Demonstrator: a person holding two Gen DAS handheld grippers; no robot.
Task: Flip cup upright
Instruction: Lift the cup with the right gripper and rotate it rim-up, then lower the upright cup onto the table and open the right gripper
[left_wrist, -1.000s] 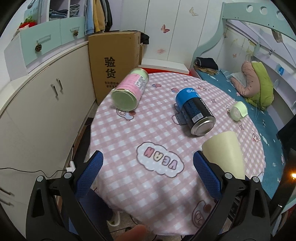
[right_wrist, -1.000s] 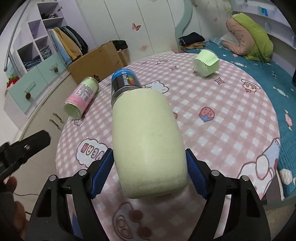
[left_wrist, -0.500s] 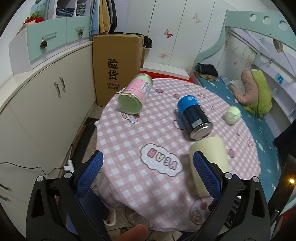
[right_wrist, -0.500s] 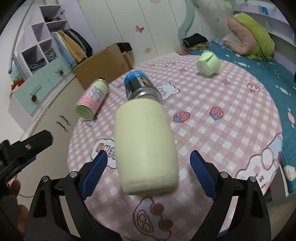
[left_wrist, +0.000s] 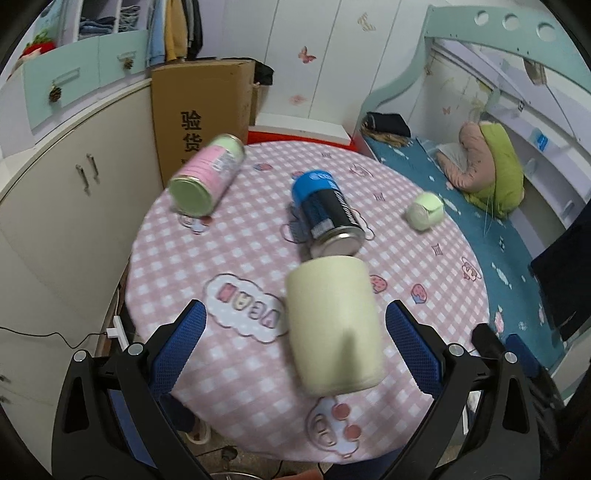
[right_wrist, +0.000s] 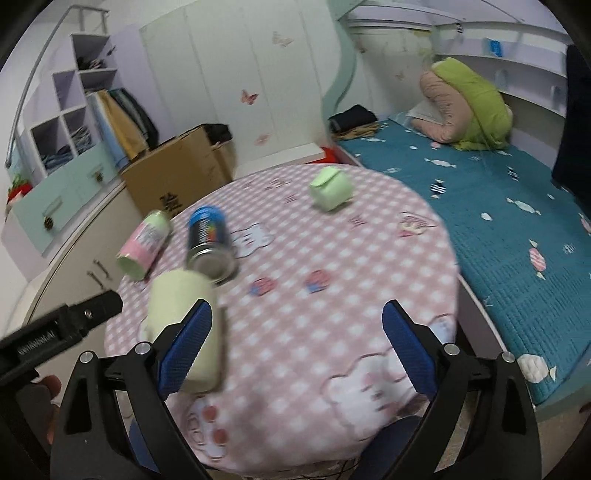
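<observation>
In the left wrist view, the left gripper (left_wrist: 295, 334) is hovering over the near edge of the round table (left_wrist: 177, 258), its 2 blue-padded fingers (left_wrist: 177, 341) spread wide and gripping nothing. The pale yellow cup (left_wrist: 332, 325) is sitting between them on the pink checked cloth, touching neither pad; whether its mouth is facing up or down cannot be told. Just beyond it, at 12 o'clock, a blue can (left_wrist: 325, 218) is lying on its side, its metal end almost meeting the cup. A pink and green can (left_wrist: 207, 173) is lying at 10 o'clock, and a small green cup (left_wrist: 424, 210) is lying tipped over at 2 o'clock, well apart.

In the right wrist view, the right gripper (right_wrist: 297, 343) is also standing wide apart and empty, with the cup at 9 o'clock, partly behind its left finger (right_wrist: 184, 343).
</observation>
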